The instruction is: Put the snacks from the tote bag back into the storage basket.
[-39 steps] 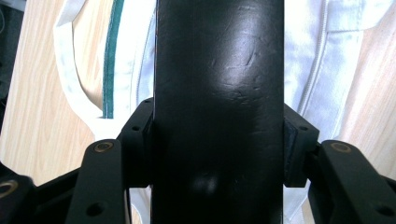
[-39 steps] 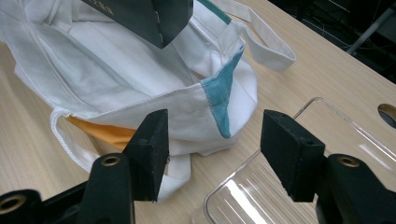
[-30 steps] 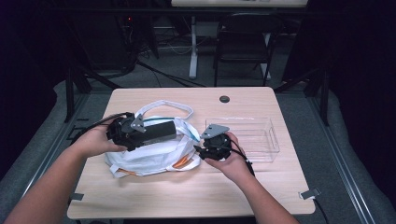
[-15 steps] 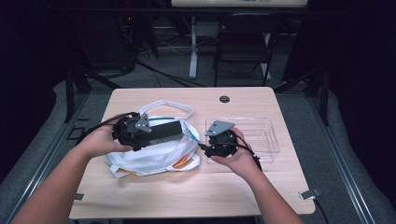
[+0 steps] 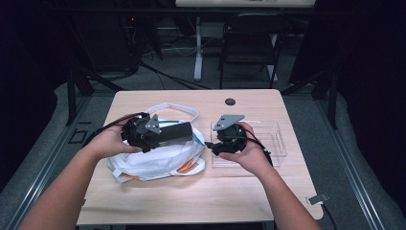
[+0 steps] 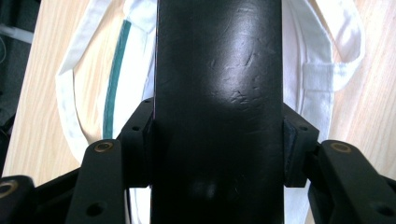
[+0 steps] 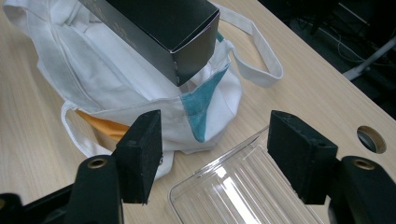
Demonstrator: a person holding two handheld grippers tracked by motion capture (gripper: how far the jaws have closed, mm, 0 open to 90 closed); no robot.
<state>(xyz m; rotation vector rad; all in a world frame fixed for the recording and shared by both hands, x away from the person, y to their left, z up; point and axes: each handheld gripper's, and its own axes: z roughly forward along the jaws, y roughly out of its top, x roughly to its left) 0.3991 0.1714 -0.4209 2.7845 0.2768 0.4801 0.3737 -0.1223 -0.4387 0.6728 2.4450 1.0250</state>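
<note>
My left gripper [image 5: 163,135] is shut on a long black box [image 5: 176,131], its pads [image 6: 140,140] pressing on both sides of the box [image 6: 218,84]. The box lies level over a white tote bag [image 5: 153,160] on the table. Its far end [image 7: 187,42] hangs above the bag's mouth, by a teal patch [image 7: 201,106]. My right gripper [image 5: 210,146] stands open beside the bag's right edge, over a clear plastic tray [image 5: 270,139]. Its jaws have just been opening, and nothing is between its pads [image 7: 140,154].
The bag's straps [image 7: 254,51] trail onto the wooden table [image 5: 191,201]. Something orange [image 7: 100,123] shows at the bag's lower edge. A round cable hole [image 5: 230,101] sits at the table's far side. A chair [image 5: 249,48] and table legs stand beyond.
The right hand has lifted a little and drawn off from the bag's edge, with its jaws wider apart. The left hand and the box have stayed put.
</note>
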